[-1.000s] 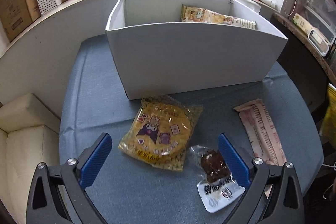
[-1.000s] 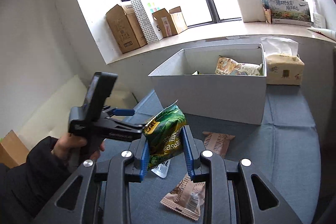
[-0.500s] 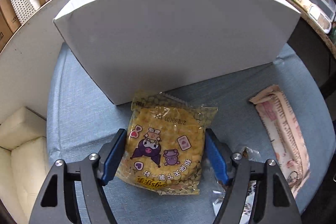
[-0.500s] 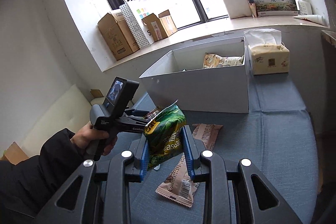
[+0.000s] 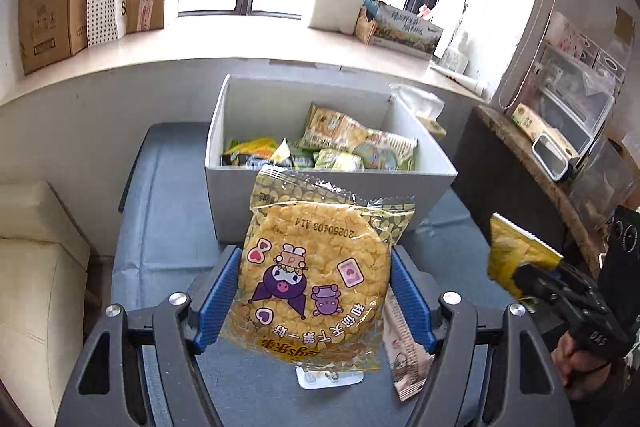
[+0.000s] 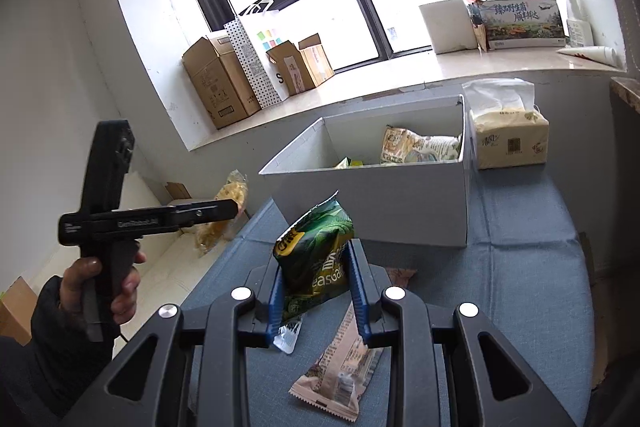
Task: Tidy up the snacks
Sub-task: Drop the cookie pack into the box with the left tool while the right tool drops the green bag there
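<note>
My left gripper (image 5: 314, 293) is shut on a yellow round-cracker packet (image 5: 316, 275) with cartoon figures and holds it up above the blue table, in front of the white box (image 5: 332, 195). The box holds several snack packets (image 5: 352, 143). My right gripper (image 6: 316, 287) is shut on a green snack bag (image 6: 316, 263) and holds it above the table, short of the white box (image 6: 380, 203). A beige snack packet (image 6: 340, 359) and a small clear-and-white packet (image 6: 290, 335) lie on the table under it.
A tissue pack (image 6: 508, 131) stands right of the box. Cardboard boxes (image 6: 224, 83) and a dotted bag (image 6: 256, 55) stand on the windowsill. A cream cushion (image 5: 36, 267) lies left of the table. A dark shelf (image 5: 540, 163) with containers is at the right.
My left gripper closed on the yellow cracker packet and lifted it off the table. The right gripper kept hold of the green bag and stayed about level.
</note>
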A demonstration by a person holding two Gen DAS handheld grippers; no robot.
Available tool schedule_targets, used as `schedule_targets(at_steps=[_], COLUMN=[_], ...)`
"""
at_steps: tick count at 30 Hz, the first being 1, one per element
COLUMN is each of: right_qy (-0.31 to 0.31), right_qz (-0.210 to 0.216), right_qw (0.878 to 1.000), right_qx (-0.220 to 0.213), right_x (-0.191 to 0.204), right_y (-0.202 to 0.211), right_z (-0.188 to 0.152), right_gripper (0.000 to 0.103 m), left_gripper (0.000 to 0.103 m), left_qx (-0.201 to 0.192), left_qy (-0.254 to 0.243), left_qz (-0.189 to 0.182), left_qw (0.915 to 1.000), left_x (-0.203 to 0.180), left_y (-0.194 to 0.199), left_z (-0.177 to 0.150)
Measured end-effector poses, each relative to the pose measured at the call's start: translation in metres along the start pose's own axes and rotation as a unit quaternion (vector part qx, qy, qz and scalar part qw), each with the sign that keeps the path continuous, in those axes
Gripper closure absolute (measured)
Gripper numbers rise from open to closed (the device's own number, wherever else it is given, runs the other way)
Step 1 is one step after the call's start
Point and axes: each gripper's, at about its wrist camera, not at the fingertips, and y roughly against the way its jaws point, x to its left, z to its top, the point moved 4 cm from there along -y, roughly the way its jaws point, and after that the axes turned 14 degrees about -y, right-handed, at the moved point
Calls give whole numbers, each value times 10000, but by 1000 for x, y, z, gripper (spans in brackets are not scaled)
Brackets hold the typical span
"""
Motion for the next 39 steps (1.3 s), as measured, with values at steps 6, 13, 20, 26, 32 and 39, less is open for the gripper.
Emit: schedule_targets(at_steps=[6,13,20,26,32,39], right_qy=[87,-180,-499,-587,-485,112], right_qz=[1,-323,-766,-554,-598,-751], right_qw=[9999,9993,9957,9967,9969,9960], right_qx=[-84,-2,151,-111,-153,-476], right_x=[3,-21,-53,-57,-48,-13], right_y=[-29,-91,-126,-106,-89,-35], right_z=[66,137,156,155,154,128], right_gripper=[72,72,0,0,0,0], left_gripper=[25,25,6,4,3,0], left_qx=[-392,-234,275,400,207,-94], left_qy=[-38,-159,-38,-38,-310,-579], left_qz=[223,296,368,514,657,850], left_qw=[9990,9992,9989,9979,9971,9947], left_x=[1,16,32,37,26,8], left_y=[-3,-67,-118,-119,-95,-36], left_z=[70,123,122,111,114,90])
